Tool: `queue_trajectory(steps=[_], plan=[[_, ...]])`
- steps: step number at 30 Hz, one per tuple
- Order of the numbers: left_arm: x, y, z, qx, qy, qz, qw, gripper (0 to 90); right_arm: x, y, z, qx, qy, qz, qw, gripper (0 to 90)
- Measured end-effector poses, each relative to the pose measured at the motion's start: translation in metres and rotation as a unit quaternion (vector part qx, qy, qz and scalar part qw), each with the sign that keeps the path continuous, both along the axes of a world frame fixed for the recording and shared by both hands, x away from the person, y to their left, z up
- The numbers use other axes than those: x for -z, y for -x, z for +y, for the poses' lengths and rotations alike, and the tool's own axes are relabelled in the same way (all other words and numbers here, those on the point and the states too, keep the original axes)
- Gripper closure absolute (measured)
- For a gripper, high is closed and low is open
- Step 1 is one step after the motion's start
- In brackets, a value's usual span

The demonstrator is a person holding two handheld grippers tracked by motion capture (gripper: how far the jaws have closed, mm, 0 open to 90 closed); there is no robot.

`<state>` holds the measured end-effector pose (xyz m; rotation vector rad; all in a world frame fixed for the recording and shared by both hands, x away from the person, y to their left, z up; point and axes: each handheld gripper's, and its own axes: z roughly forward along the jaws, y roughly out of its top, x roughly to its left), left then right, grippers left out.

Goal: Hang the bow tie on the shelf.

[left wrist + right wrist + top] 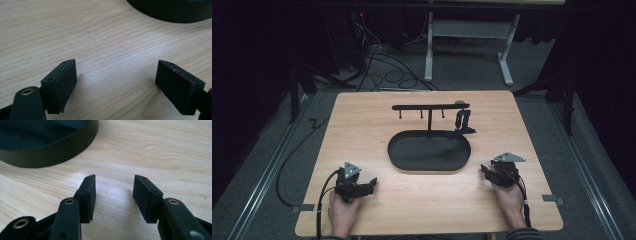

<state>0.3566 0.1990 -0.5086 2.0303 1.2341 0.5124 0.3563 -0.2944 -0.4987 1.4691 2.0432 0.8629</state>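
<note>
High view: we saw a light wood bench [362, 115] w/ a black oval tray [429, 151] near its centre. A thin post rose from the tray's far edge & carried a black crossbar [430, 106] w/ small pegs hanging under it. A small dark object [462, 121] stood at the tray's far right rim, under the bar's right end; we couldn't tell what it was. The left claw [371, 184] lay on the bench near the front left, held in the left hand [343, 210], jaws pointing right, toward the tray's near end, and well apart from it. The right claw [484, 170] lay front right in the right hand [508, 197], jaws pointing left & slightly away, just off the tray's right end. Both had grey three-cornered plates on top & cables trailing back to the front edge. Beyond the bench we saw grey floor, loose cables & white frame legs.

Left gripper view: the left claw [117, 82] was wide apart, nothing but bare wood grain between the jaws. The tray's dark wall [172, 12] curved across the top right, well ahead of the tips.

Right gripper view: the right claw [114, 192] was apart too, gap narrower than the left's, bare bench between the pads. The tray [50, 147] sat top left, its wall near the left jaw but not touching.
</note>
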Motion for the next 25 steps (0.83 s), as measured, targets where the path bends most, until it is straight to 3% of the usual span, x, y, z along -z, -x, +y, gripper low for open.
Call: queue_trajectory(steps=[13,25], plan=[[0.0002,0.0003,0.0000,0.000,0.000,-0.001,1.0000,17.9,0.0031,0.0016,-0.0001,-0.003,-0.003,-0.004,1.0000,43.7],[0.0002,0.0004,0.0000,0.000,0.001,-0.001,1.0000,17.9,0.0032,0.0013,-0.0002,-0.001,-0.004,-0.004,1.0000,43.0]])
